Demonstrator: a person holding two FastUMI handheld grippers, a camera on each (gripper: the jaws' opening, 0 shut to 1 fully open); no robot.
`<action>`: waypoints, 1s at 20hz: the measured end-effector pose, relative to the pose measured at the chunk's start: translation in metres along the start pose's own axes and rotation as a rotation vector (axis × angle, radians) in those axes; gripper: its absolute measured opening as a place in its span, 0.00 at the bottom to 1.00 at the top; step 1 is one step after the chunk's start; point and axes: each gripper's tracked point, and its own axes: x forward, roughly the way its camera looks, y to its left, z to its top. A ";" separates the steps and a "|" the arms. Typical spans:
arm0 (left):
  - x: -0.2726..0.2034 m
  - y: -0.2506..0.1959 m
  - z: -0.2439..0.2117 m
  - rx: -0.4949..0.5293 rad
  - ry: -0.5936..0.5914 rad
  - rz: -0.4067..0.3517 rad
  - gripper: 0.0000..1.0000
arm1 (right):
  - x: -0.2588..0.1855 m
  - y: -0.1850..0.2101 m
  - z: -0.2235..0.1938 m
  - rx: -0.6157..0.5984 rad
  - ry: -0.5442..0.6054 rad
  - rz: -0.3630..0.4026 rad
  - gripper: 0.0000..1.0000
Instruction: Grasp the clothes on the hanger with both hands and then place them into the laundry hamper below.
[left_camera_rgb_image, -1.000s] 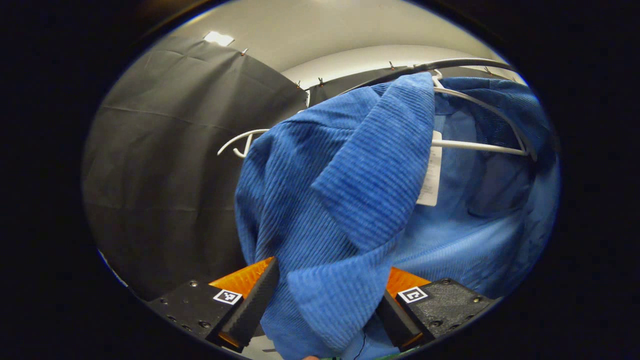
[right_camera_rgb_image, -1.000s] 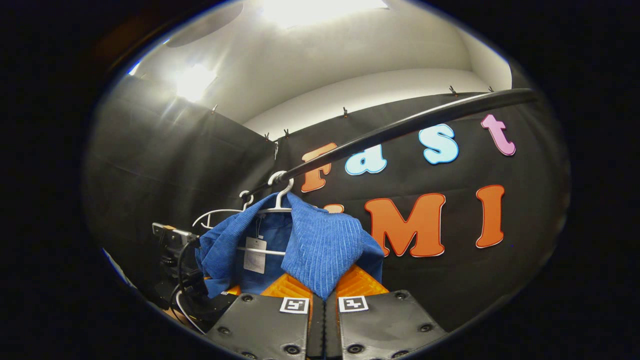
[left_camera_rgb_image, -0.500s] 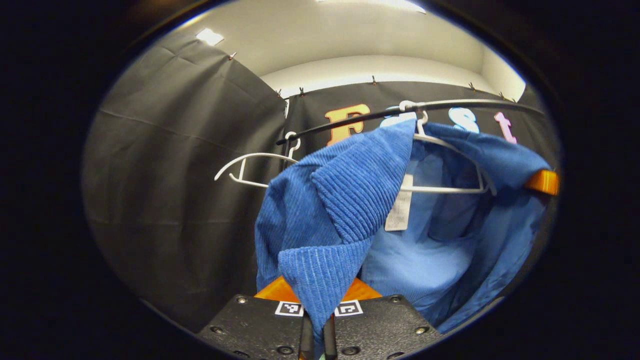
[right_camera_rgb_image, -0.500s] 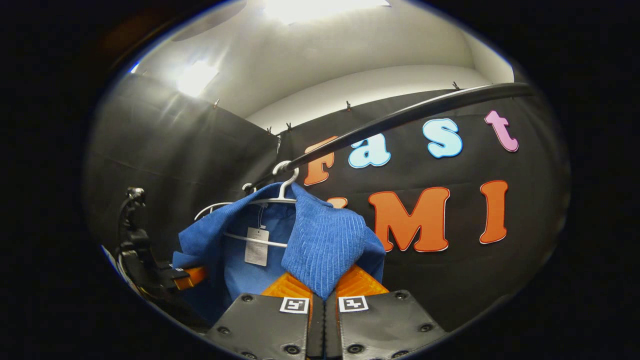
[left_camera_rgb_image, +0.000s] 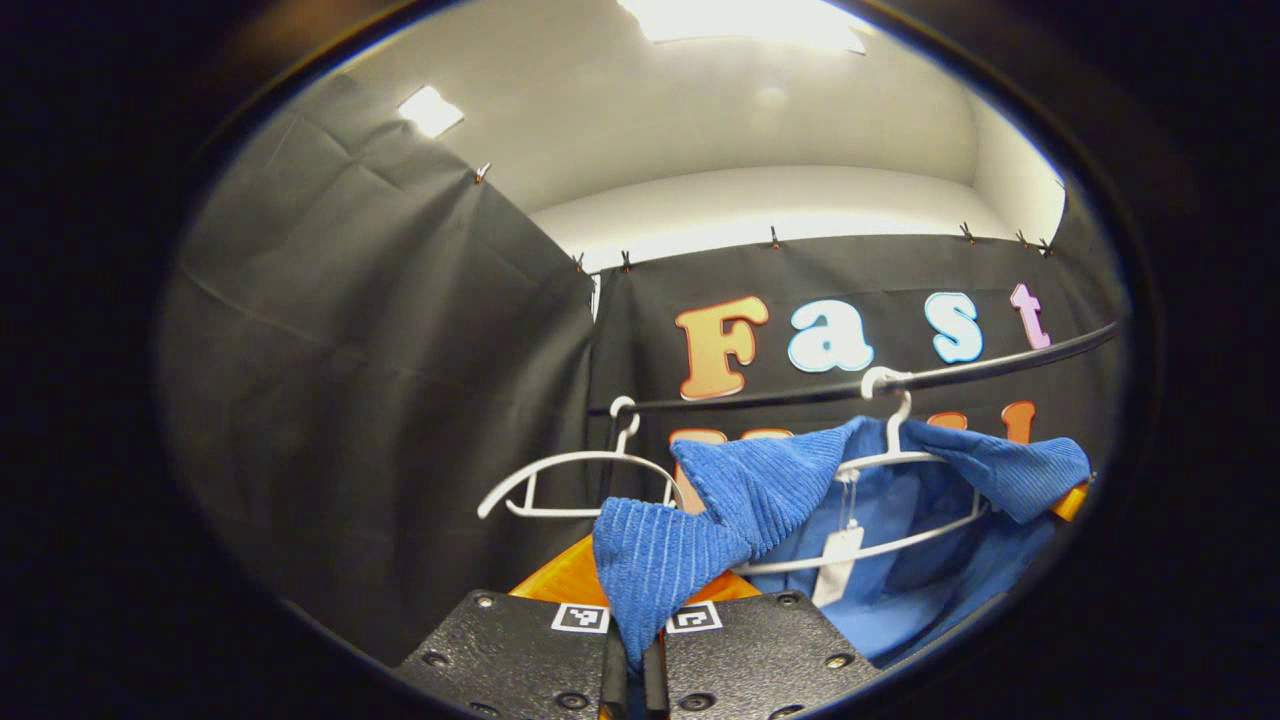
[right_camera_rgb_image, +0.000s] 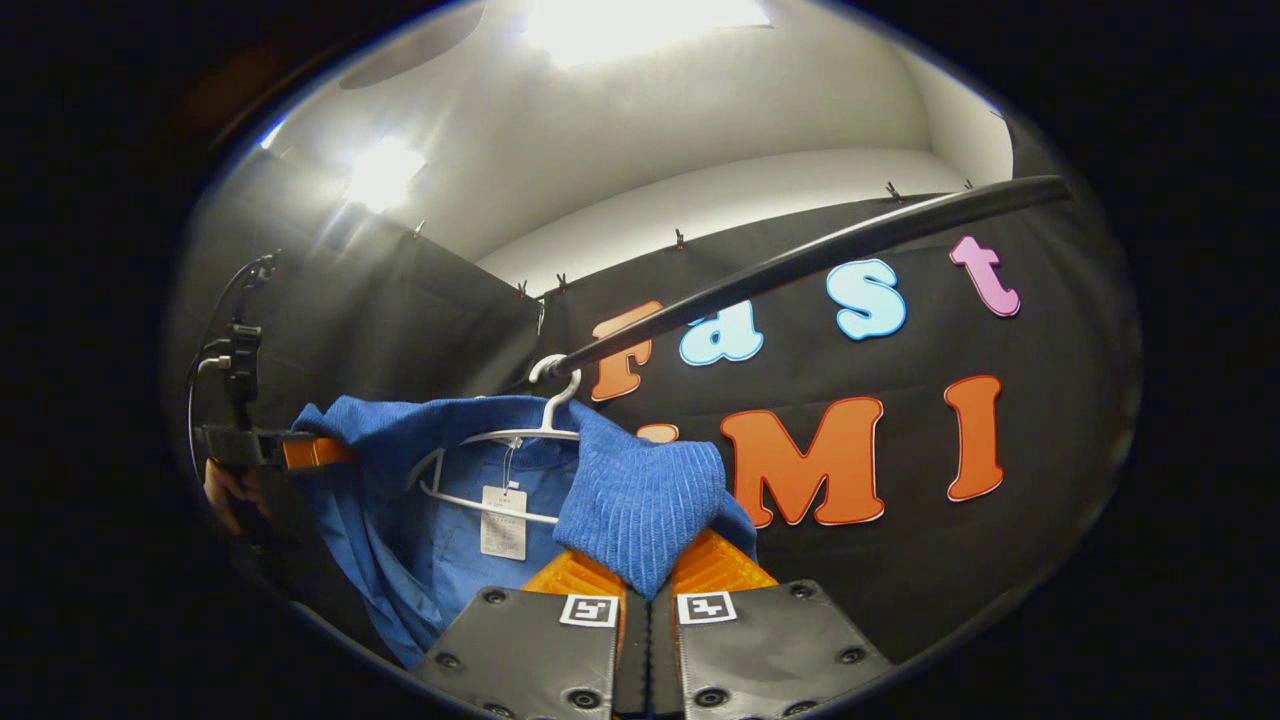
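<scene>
We find the left gripper (left_camera_rgb_image: 630, 640) and the right gripper (right_camera_rgb_image: 645, 590) each clamped on a shoulder of the blue garment (left_camera_rgb_image: 760, 490), which hangs on the white hanger (left_camera_rgb_image: 890, 455) from the rail (right_camera_rgb_image: 800, 265). Risk: the collar snags the hanger, dragging it off.

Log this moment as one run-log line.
left tool: shut on blue garment | right tool: shut on blue garment | garment on white hanger | hamper: unseen
</scene>
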 end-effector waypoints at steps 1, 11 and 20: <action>0.012 0.003 0.012 0.003 -0.018 0.013 0.08 | 0.003 0.000 0.005 -0.001 -0.012 -0.001 0.08; 0.106 0.042 -0.031 -0.022 0.106 -0.044 0.08 | 0.008 0.004 0.020 -0.026 -0.036 -0.048 0.08; 0.077 0.034 -0.148 -0.075 0.253 -0.097 0.08 | 0.022 -0.006 0.018 -0.056 -0.034 -0.106 0.08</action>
